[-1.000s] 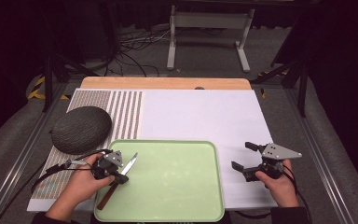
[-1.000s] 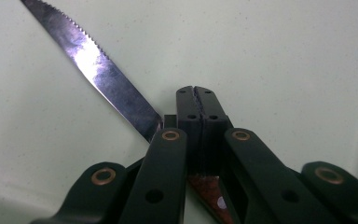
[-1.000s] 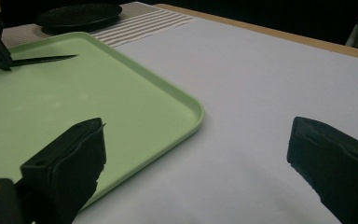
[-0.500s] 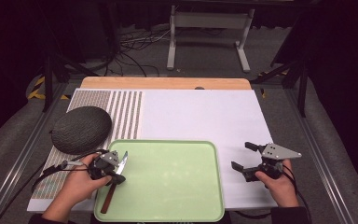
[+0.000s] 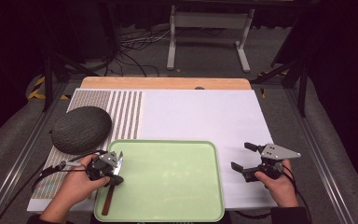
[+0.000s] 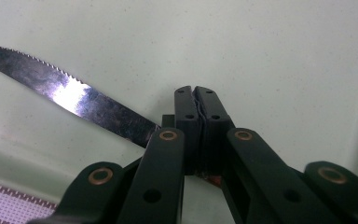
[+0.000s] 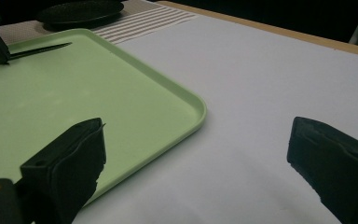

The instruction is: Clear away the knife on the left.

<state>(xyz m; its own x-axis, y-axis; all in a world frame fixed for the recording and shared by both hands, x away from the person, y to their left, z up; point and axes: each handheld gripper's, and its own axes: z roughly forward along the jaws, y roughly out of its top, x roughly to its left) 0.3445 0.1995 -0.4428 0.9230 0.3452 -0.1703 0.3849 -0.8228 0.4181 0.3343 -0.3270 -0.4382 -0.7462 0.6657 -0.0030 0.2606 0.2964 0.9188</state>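
Two black jaws of the left gripper (image 6: 199, 112) are pressed together on the knife (image 6: 70, 95), clamped where the blade meets the handle; the serrated blade runs off toward the upper left of the left gripper view. In the high view this left gripper (image 5: 108, 169) sits at the lower left of the frame, over the left edge of the green tray (image 5: 168, 214), with the brown handle pointing down toward the bottom edge and the blade tip up. Against the pictures from a second ago, the blade has swung from leaning right into the tray to nearly upright along its left rim, and the gripper has drawn slightly down and left. I judge the knife is being squared up or lifted along that rim, not released.

The right gripper (image 5: 248, 164) hovers at the lower right of the high view with its jaws spread wide and nothing between them, over the white mat (image 5: 200, 112) just right of the tray; it has not moved.

Edges to mind: the tray's raised rim lies directly under the knife, and the dark round mat (image 5: 81, 129) sits near, up and left on the striped cloth (image 5: 121, 107). Open room lies across the bare tray floor and the wide white mat in the upper right.
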